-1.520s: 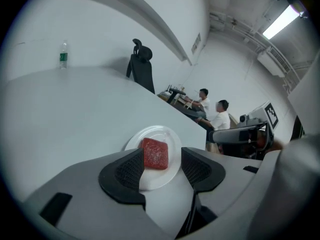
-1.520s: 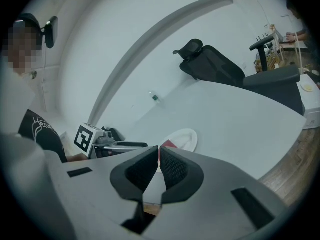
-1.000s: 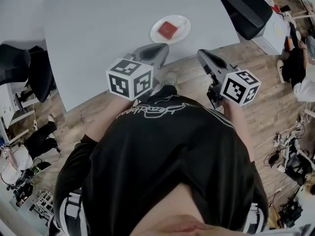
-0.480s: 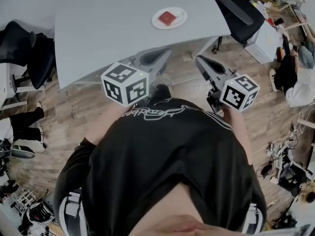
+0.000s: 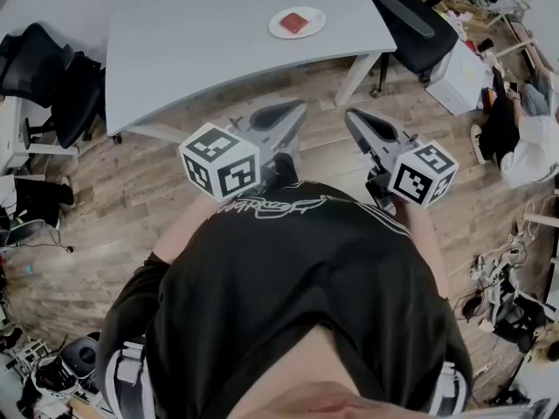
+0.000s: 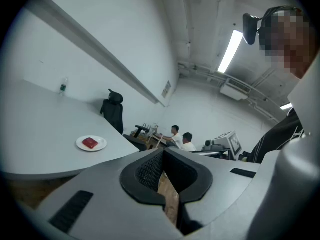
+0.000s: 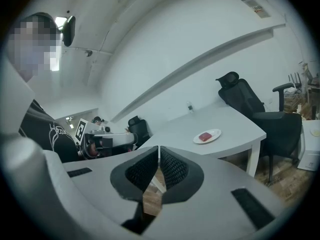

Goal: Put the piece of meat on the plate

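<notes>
On the plate [image 5: 316, 16] atop the surface [image 5: 201, 33] lies the piece of meat [image 5: 294, 23], so the task looks done; well apart from the plate, left gripper [image 5: 300, 106] and right gripper [image 5: 350, 115] hang empty, jaws pressed together, likely with nothing to carry

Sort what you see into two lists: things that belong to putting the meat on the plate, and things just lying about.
Job: piece of meat, already on the plate; table; left gripper and right gripper, both shut and empty.
Lying about: office chair; dark chairs at left; bottle.
</notes>
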Demonstrator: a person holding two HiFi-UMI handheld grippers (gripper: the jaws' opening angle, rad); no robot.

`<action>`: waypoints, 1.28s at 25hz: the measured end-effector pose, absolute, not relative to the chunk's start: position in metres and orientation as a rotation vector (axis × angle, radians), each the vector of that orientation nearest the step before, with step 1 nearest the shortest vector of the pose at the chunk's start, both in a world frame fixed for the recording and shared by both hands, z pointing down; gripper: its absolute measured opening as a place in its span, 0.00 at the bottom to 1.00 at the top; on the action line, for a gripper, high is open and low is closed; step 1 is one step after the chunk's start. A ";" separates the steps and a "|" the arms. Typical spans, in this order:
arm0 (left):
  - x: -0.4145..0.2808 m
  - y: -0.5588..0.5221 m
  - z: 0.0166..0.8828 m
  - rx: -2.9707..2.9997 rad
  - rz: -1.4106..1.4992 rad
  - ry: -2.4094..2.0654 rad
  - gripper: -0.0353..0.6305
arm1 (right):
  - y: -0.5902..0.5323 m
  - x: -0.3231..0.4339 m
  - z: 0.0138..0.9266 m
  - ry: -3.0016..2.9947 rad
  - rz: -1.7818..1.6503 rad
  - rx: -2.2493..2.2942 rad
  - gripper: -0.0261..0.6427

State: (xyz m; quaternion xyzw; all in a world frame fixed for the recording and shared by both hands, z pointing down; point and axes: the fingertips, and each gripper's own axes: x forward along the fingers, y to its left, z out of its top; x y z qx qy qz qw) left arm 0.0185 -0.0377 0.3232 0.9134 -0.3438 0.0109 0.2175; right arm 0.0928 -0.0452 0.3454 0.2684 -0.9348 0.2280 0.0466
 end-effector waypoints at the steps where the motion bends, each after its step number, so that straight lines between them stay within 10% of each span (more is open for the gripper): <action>1: 0.020 -0.031 0.323 2.530 0.030 -0.951 0.06 | -0.039 0.094 0.346 -2.849 0.694 0.815 0.06; 32: 0.019 0.023 0.332 2.504 0.086 -0.981 0.06 | 0.014 0.086 0.354 -2.833 0.701 0.763 0.06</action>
